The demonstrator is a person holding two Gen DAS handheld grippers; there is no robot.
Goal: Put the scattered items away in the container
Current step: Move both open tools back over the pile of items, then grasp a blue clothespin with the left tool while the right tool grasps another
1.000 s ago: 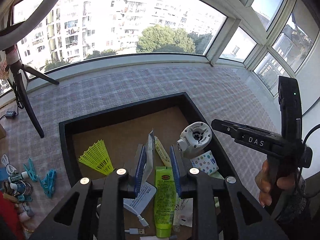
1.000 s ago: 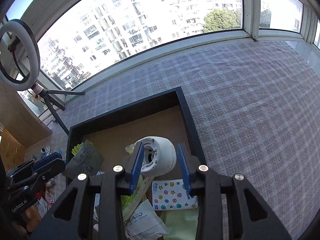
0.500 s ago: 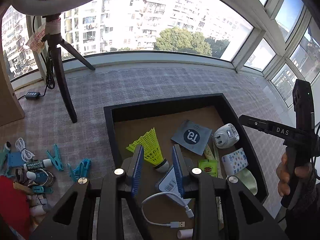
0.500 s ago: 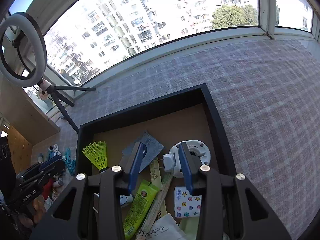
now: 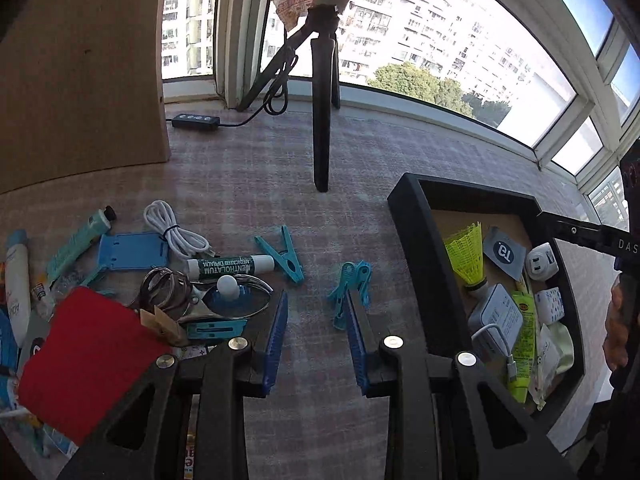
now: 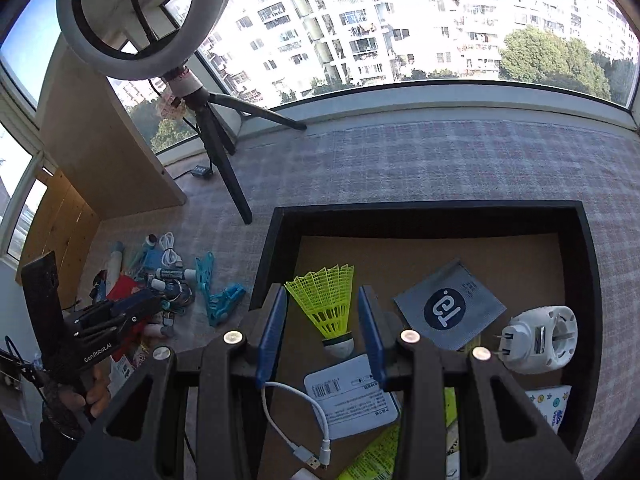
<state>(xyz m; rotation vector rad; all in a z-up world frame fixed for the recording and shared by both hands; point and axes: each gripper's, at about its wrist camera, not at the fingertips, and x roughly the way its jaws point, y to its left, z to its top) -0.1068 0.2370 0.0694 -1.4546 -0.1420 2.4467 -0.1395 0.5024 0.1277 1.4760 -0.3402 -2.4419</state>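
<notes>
My left gripper (image 5: pixel 316 336) hung over the plaid cloth (image 5: pixel 248 168) with its blue-padded fingers (image 5: pixel 276 340) spread wide and nothing between them. Just beyond my right-hand fingertip lay a pair of teal clothespins (image 5: pixel 350 286), touching each other, with one more teal clothespin (image 5: pixel 282 254) a little further ahead and to the left. Off to the left of my fingers sat the heap of scattered items: a green-and-white lip balm tube (image 5: pixel 230 266), a coiled white cable (image 5: pixel 172 230), a blue phone stand (image 5: pixel 132 252), metal rings (image 5: pixel 164 290) and a red pouch (image 5: pixel 88 360) closest to me. To the right of my fingers stood the black container (image 5: pixel 412 248), already holding several things.

My right gripper (image 6: pixel 322 328) hovered above the container's (image 6: pixel 424 212) near left corner, fingers also wide apart and empty. Straight ahead, between my fingertips but below them, a yellow shuttlecock (image 6: pixel 326 302) lay on the brown floor of the container, cork end towards me. To its right were a grey sachet (image 6: pixel 450 306) and, further right, a white plug adapter (image 6: pixel 538 338). Beneath my fingers lay a white labelled box (image 6: pixel 352 396) and a short white USB cable (image 6: pixel 316 420). Far left, my left gripper (image 6: pixel 120 312) showed over the heap.
</notes>
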